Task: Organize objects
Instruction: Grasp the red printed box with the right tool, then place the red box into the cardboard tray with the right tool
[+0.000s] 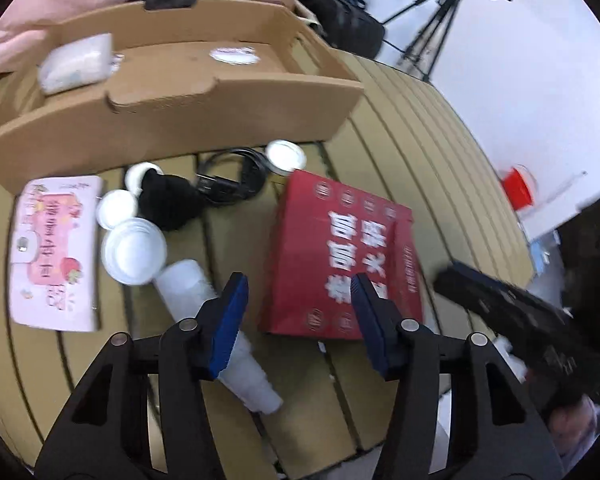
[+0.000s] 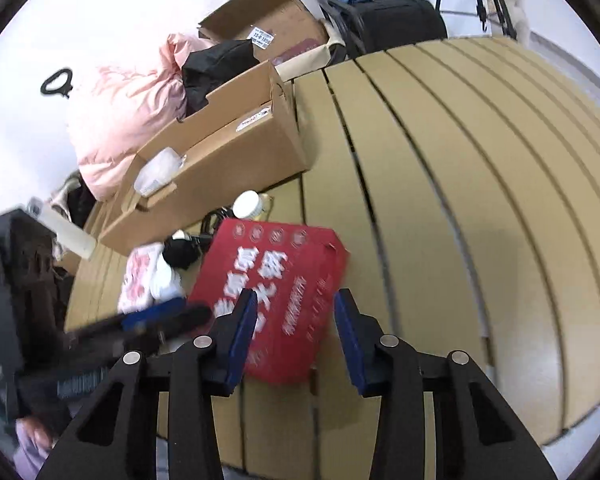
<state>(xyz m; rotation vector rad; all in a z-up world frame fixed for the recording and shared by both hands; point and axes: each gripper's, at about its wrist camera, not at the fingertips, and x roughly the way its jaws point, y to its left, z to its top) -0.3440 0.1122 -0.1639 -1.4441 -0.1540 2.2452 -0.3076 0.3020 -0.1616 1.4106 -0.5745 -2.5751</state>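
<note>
Red paper bag (image 1: 340,256), printed with large white characters, lies flat on the slatted tan table (image 1: 420,152), near the middle of the clutter and nearer than the long open cardboard box (image 1: 204,104). Left of it in the left wrist view lie a stack of clear plastic cups (image 1: 216,320) on its side, a few white lids (image 1: 134,250), a black bundle of cloth (image 1: 168,204) and a coiled black cable (image 1: 232,176). A pink printed packet (image 1: 54,252) lies flat at the far left, and a white-lidded jar (image 1: 286,156) stands just beyond the bag's far corner, close to the box wall. Inside the box rests a clear wrapped packet (image 1: 76,62) at its left end.

Left gripper (image 1: 300,284) hangs over the bag's near left edge, its blue pads standing apart with nothing pressed between them; the left pad overlaps the cup stack in the picture, the right one the bag, but contact cannot be told. Right gripper (image 2: 296,300) hovers over the bag's near right corner in its own view, its pads likewise apart and gripping nothing, the bag's corner showing in the gap. Each gripper appears blurred at the edge of the other's view.

Beyond the table stand a black tripod (image 1: 440,28), a pink padded bundle (image 2: 128,120) and a second open carton (image 2: 276,20).
</note>
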